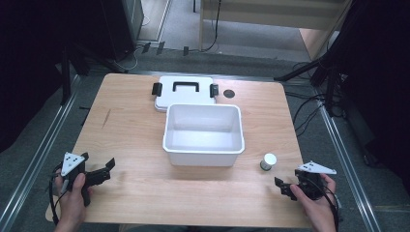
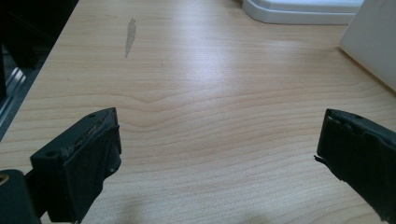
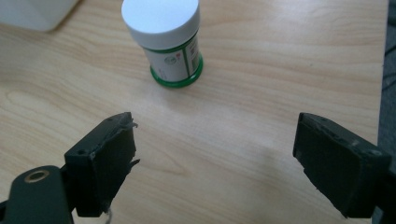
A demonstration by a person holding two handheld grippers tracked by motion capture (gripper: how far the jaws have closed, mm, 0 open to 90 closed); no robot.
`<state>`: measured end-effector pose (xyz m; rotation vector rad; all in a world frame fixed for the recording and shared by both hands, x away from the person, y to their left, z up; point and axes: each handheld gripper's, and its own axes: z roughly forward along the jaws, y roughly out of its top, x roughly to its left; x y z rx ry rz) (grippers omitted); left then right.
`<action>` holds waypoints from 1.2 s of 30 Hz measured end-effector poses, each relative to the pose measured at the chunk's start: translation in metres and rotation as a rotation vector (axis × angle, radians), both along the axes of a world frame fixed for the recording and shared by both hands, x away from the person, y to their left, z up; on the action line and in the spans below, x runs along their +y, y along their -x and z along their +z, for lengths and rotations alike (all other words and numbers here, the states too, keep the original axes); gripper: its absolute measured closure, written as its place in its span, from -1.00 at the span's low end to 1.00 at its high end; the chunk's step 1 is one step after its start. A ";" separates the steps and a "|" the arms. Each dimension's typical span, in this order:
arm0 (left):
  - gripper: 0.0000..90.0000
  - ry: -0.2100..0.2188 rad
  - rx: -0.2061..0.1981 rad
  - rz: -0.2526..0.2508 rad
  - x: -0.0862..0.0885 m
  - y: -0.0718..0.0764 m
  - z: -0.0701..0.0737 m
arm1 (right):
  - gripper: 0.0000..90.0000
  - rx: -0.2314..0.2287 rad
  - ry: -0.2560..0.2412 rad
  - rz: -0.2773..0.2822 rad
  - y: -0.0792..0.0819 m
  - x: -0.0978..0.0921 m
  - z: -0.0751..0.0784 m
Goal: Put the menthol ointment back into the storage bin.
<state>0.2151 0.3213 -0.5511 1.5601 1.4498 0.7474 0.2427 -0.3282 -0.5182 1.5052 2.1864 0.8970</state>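
Near right edge of table (image 1: 121, 193), the right gripper (image 3: 215, 149) has jaws wide, w/ small bottle (image 3: 168, 42) just ahead. Risk: one jaw knocks this upright bottle over.

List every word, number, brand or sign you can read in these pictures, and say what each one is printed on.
No text can be read in these pictures.
Small white-capped bottle: its green and white label carries a round emblem and fine print, too small and blurred to read.
White box and its lid: no markings visible.
Table: none.
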 end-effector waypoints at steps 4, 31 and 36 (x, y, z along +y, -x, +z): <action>-0.99 0.013 0.001 -0.001 0.001 0.000 0.000 | -0.70 0.091 0.047 0.024 -0.006 0.008 0.008; -0.99 0.012 0.015 -0.028 0.000 -0.003 0.000 | -0.70 0.498 0.375 0.155 -0.035 0.040 0.027; -0.99 0.012 0.015 -0.021 0.000 -0.003 0.000 | -0.70 0.515 0.431 0.155 -0.045 0.047 0.033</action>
